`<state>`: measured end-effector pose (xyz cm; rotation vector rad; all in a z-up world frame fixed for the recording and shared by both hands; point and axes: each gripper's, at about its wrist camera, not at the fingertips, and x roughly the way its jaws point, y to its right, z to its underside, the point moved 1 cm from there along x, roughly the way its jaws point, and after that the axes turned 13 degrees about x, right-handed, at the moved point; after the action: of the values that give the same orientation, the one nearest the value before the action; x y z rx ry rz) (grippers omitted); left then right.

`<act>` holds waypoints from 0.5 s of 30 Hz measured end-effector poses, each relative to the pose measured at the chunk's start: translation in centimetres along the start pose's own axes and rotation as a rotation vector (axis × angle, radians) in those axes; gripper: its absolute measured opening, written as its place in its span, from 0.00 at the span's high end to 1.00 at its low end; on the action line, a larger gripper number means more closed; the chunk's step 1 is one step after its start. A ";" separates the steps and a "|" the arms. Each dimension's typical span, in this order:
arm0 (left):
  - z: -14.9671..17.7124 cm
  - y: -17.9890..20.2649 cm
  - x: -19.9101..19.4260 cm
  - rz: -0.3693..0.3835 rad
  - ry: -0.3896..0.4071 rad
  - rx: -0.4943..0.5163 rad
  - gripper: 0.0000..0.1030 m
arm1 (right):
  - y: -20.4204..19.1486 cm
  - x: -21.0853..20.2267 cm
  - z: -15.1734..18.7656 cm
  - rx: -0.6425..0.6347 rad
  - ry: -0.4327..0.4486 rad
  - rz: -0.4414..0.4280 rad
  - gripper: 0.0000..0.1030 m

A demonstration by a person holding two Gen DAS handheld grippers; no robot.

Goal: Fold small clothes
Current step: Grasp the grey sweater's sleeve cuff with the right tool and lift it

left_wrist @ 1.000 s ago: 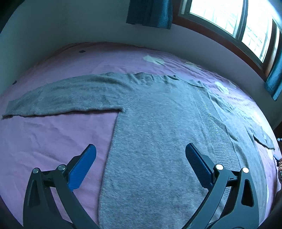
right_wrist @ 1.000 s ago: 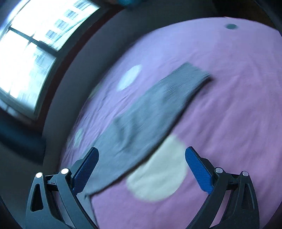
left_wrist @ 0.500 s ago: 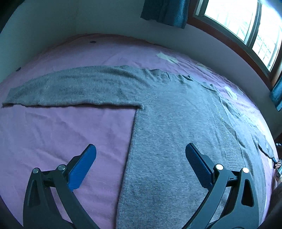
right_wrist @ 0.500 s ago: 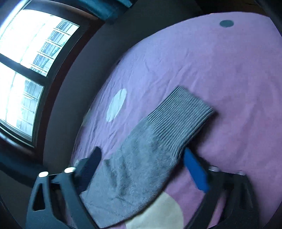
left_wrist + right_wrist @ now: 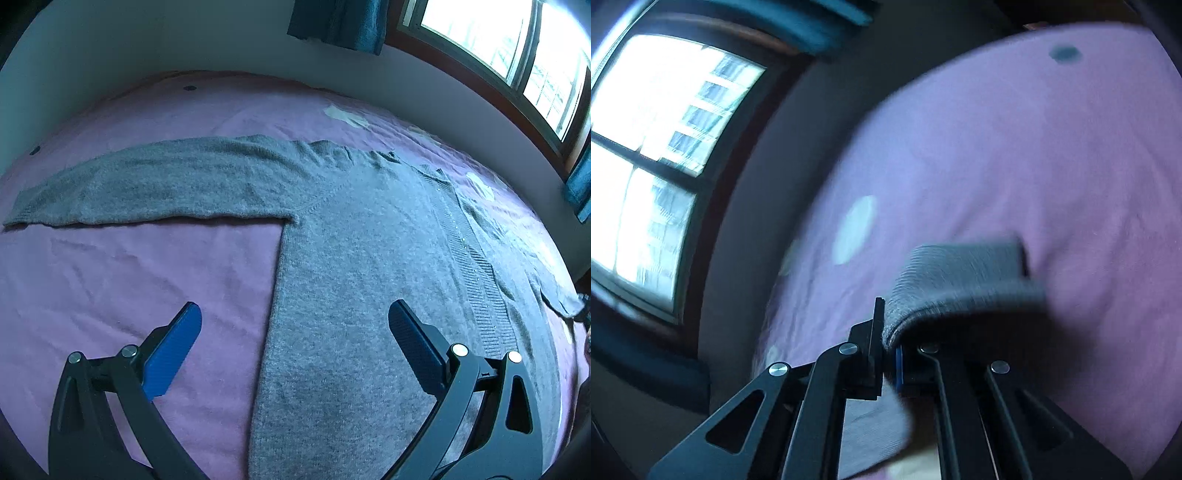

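Observation:
A grey knitted sweater [image 5: 369, 258] lies flat on the pink bedsheet [image 5: 129, 280], one sleeve [image 5: 147, 184] stretched out to the left. My left gripper [image 5: 295, 332] hovers open above the sweater's left side seam, nothing between its blue pads. In the right wrist view my right gripper [image 5: 889, 341] is shut on the ribbed cuff of the other grey sleeve [image 5: 960, 280], which is lifted off the sheet and drapes to the right. That view is blurred.
A grey wall [image 5: 184, 48] borders the bed at the back, with a bright window [image 5: 517, 55] and teal curtains [image 5: 340, 22] to the right. The sheet has pale spots [image 5: 855, 229] and a dark dot [image 5: 1063, 53]. Bare sheet lies left of the sweater body.
My right gripper's jaws came together on the sleeve cuff and raised it off the sheet. The left gripper stayed open, its view shifting slightly so the sweater sits further right.

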<state>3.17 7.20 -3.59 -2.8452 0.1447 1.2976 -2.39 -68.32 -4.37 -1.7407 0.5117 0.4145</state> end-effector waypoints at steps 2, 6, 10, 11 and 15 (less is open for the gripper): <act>0.0 -0.1 -0.1 0.002 0.002 -0.001 0.02 | -2.8 -0.3 2.0 -0.068 -0.016 -0.032 0.96; 0.0 0.1 -0.3 0.010 0.011 -0.001 0.02 | -8.7 0.2 7.5 -0.211 -0.086 -0.094 0.96; -0.1 0.3 -0.6 0.000 0.023 0.015 0.02 | -14.3 2.2 14.8 -0.365 -0.150 -0.129 0.96; -0.1 0.3 -0.7 -0.003 0.026 0.018 0.02 | -15.7 2.9 16.4 -0.399 -0.161 -0.129 0.96; -0.3 0.3 -1.0 -0.003 0.034 0.011 0.02 | -18.7 5.1 24.1 -0.510 -0.250 -0.158 0.96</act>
<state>2.72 6.94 -2.69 -2.8575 0.1476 1.2448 11.99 -41.91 2.84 -2.1589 0.0852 0.6808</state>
